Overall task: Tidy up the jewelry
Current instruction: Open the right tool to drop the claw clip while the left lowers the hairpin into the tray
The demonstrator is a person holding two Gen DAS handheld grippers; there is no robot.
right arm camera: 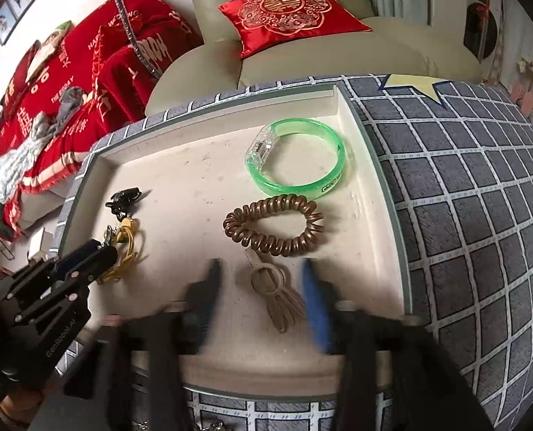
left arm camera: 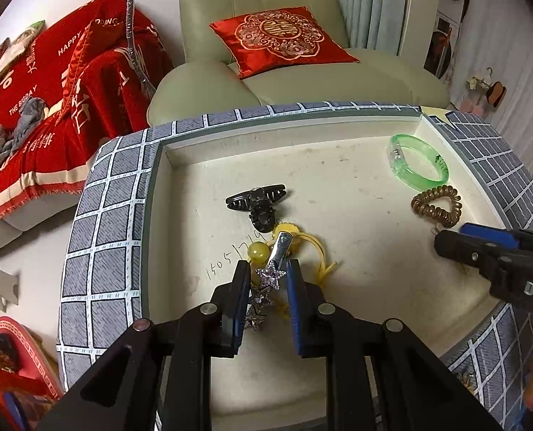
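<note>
A cream tray (left arm camera: pixel 338 186) holds the jewelry. My left gripper (left arm camera: pixel 268 269) is open, its jaws on either side of a silver hair clip with purple stars (left arm camera: pixel 271 274), above a yellow beaded tie (left arm camera: pixel 259 251). A black claw clip (left arm camera: pixel 257 201) lies just beyond. My right gripper (right arm camera: pixel 261 269) is open and blurred, astride a clear loop with beige bands (right arm camera: pixel 275 287). A brown spiral hair tie (right arm camera: pixel 273 228) and a green bangle (right arm camera: pixel 297 158) lie beyond it; both also show in the left wrist view, the tie (left arm camera: pixel 435 204) and bangle (left arm camera: pixel 419 161).
The tray sits in a grey checked cushioned surface (right arm camera: pixel 464 197). A beige armchair (left arm camera: pixel 266 82) with a red cushion (left arm camera: pixel 280 37) stands behind. A sofa with a red cover (left arm camera: pixel 50 100) is at the left. The right gripper's body (left arm camera: pixel 492 258) enters the left wrist view.
</note>
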